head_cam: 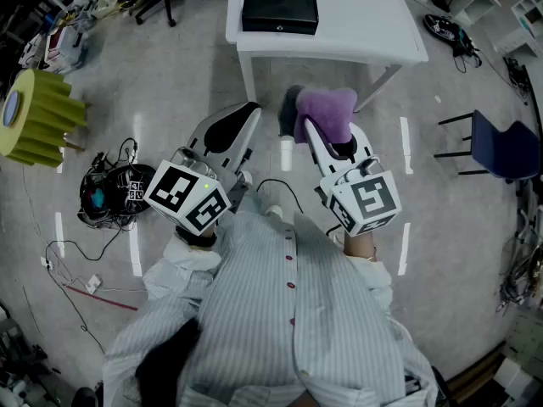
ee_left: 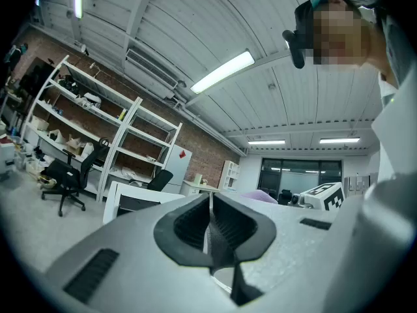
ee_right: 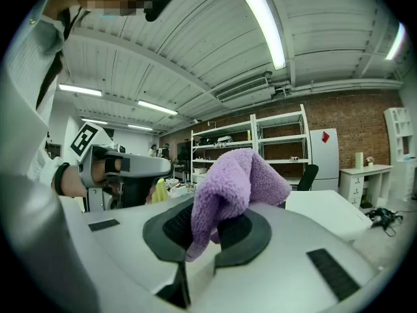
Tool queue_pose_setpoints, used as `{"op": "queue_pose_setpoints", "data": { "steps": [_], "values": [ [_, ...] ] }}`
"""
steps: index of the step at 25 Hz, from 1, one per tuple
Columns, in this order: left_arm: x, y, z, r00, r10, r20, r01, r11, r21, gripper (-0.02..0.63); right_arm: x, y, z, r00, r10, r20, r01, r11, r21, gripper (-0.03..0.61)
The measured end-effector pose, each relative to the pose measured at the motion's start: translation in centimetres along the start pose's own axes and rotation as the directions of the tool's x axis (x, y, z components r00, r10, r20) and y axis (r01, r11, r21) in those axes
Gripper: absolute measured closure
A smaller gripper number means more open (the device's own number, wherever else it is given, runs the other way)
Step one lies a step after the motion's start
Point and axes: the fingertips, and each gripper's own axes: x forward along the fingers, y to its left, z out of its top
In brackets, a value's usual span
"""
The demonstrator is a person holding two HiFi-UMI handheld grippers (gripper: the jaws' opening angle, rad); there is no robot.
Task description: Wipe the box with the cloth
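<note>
So, far left on the floor: a yellow ribbed thing (head_cam: 38,117), then a tangle of cables (head_cam: 110,195) just R of it. My L gripper (head_cam: 249,110) comes next, held out over the floor w/ its marker cube toward me. The left gripper view shows its jaws pressed together w/ nothing btwn them.

Straight ahead, beyond both grippers, stands the white table (head_cam: 365,24). The black box (head_cam: 279,13) sits on the table's left part, well apart from either gripper.

My R gripper (head_cam: 321,134) is just beside the L one, abt level w/ it, short of the table's front edge. It's clamped on the purple cloth (head_cam: 327,108). The right gripper view shows a fold pinched btwn the ribbed black pads (ee_right: 166,227), w/ the rest of the cloth bunched up above & over the tips. Cloth is apart from box & table, near the table's front leg in the head view.

Far R: a blue chair (head_cam: 505,147) w/ black legs.
</note>
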Motion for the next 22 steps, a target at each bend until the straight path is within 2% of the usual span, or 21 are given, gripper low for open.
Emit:
{"op": "queue_pose_setpoints", "data": {
  "steps": [13, 22],
  "values": [
    [-0.5, -0.7, -0.5, 1.0, 0.006, -0.001, -0.006, 1.0, 0.006, 0.589, -1.7, -1.0, -0.3, 0.999, -0.026, 0.023, 0.025, 0.999, 0.035, 0.529],
    [2.2, 3.2, -1.0, 1.0, -0.01, -0.014, 0.009, 1.0, -0.022, 0.589, 1.9, -3.2, -1.3, 0.999, -0.041, 0.001, 0.04, 0.996, 0.079, 0.529]
  ]
}}
